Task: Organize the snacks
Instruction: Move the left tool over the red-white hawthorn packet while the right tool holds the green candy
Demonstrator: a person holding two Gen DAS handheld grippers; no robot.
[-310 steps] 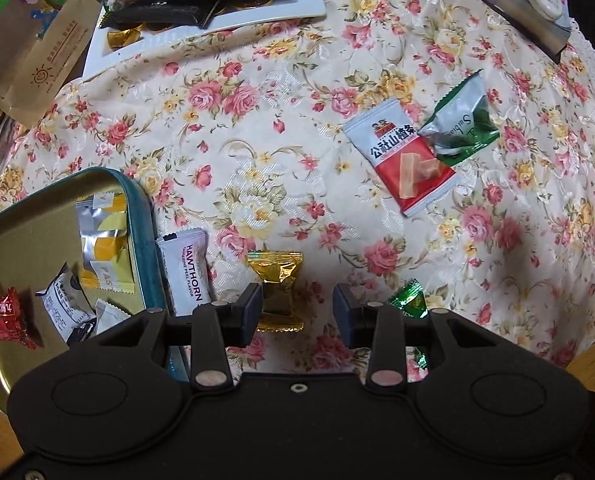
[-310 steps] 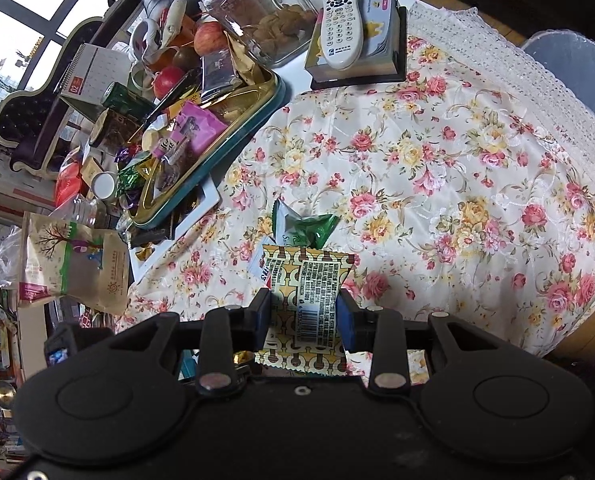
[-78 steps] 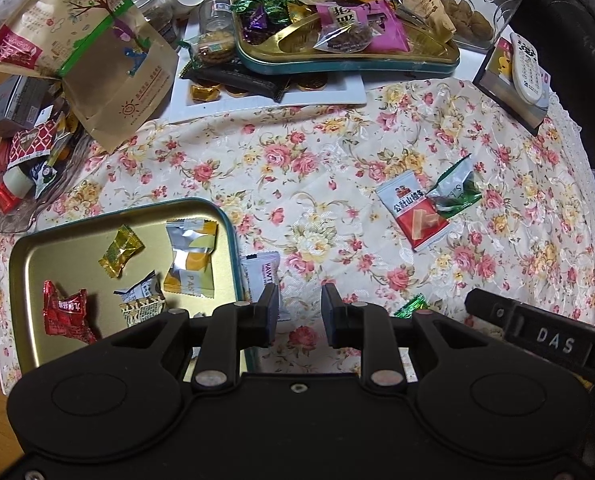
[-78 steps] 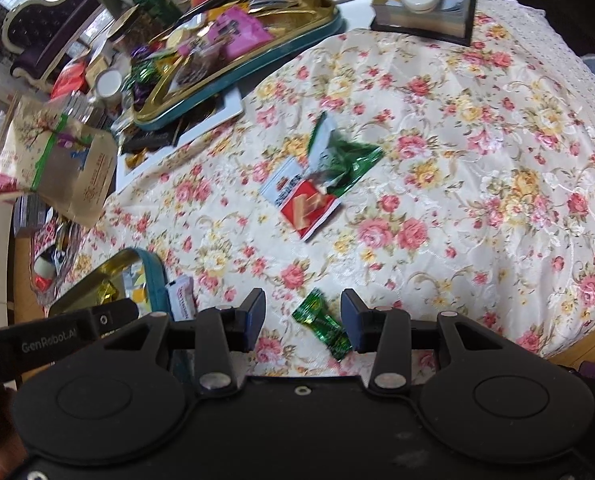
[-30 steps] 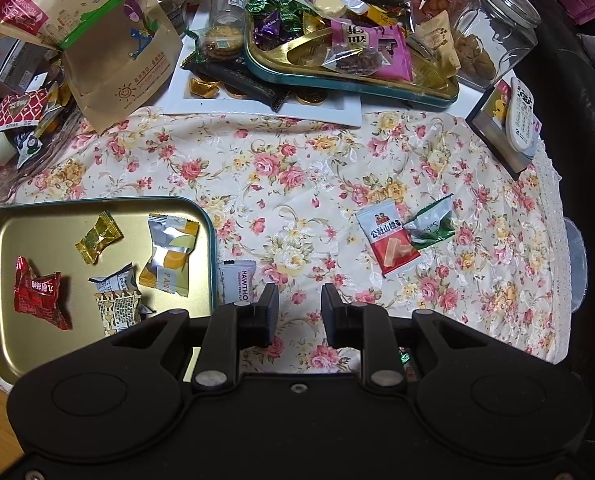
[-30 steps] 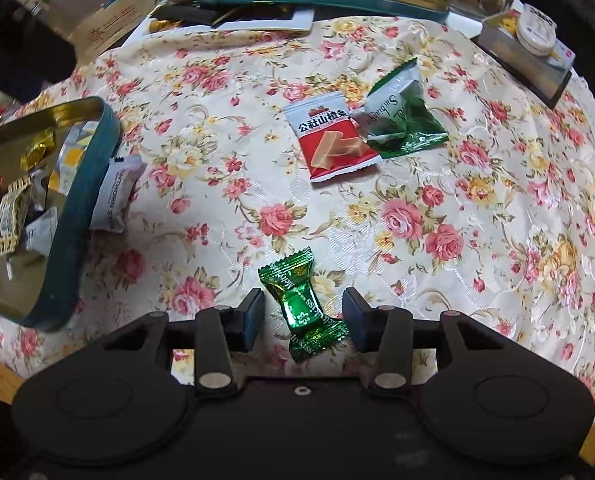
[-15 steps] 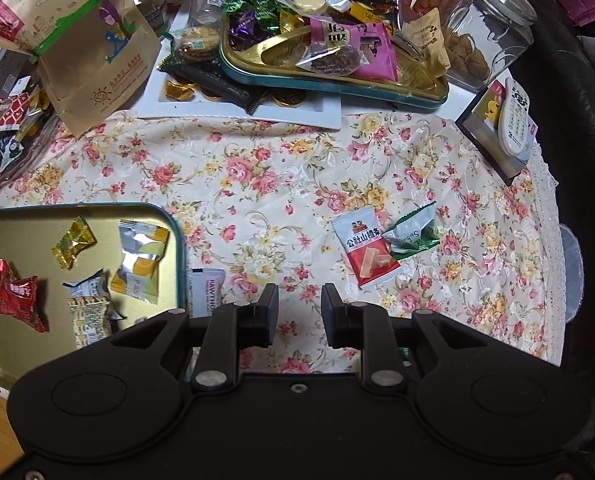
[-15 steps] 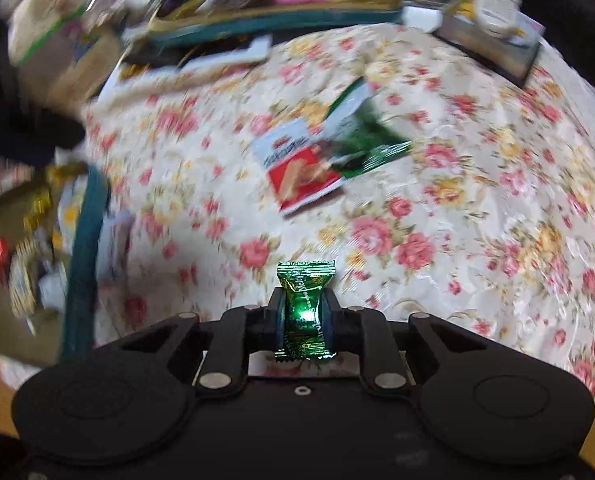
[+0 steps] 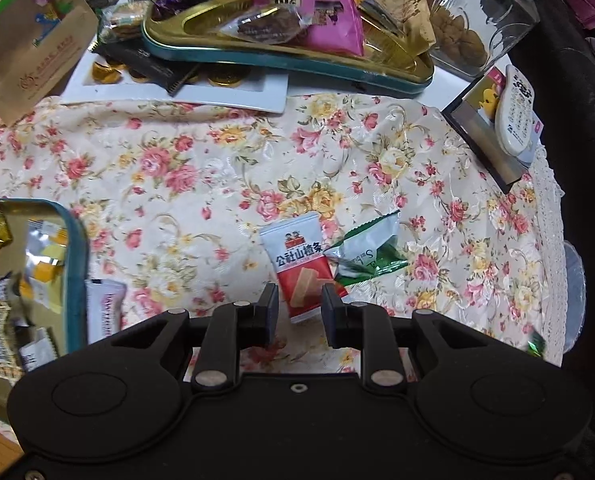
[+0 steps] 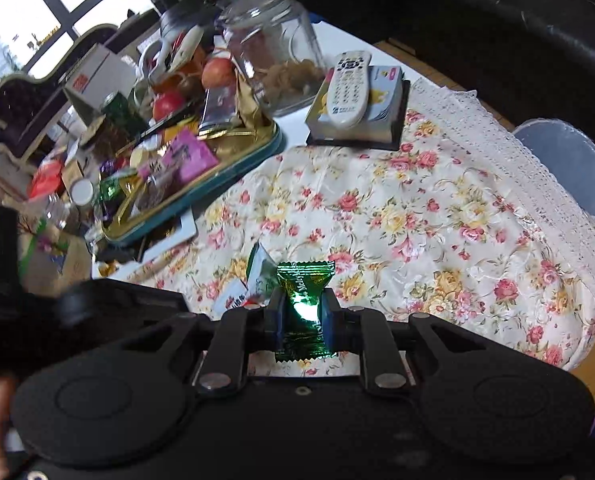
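Since a moment ago you have carried the green candy [image 10: 303,312] up off the floral cloth [image 10: 417,216] in your right claw [image 10: 302,320], which is clenched on its middle, and your left claw [image 9: 299,316] has come in closer over the red-and-white snack packet [image 9: 301,264]. Your left claw is released and holds nothing, its fingers either side of that packet's near end. Just right of it lies the green-and-white packet [image 9: 367,254], and the teal-rimmed tin tray [image 9: 75,264] with several snacks sits at left.
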